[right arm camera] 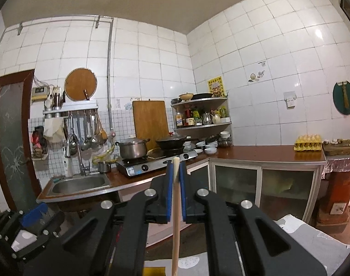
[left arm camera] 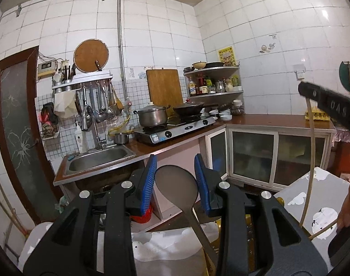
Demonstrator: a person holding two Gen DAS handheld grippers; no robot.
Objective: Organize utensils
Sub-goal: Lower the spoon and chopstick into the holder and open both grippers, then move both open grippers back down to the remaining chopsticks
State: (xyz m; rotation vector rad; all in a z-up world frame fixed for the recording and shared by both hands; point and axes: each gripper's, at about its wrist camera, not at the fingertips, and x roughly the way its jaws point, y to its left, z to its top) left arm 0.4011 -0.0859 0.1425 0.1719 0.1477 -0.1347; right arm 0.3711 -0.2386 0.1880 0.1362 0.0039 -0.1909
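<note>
Only the left wrist view shows the grey spoon: its oval bowl stands in the lower centre of the frame between the blue pads of the left gripper, whose jaws are spread wide, apart from the bowl. The spoon's handle slants down to lower right.

The right wrist view shows one pale wooden chopstick, straight and slim, running from the bottom edge up the centre, clamped between the closed pads of the right gripper. In the left view that chopstick curves down the right side, below the right gripper.

One spoon and one chopstick show.
</note>
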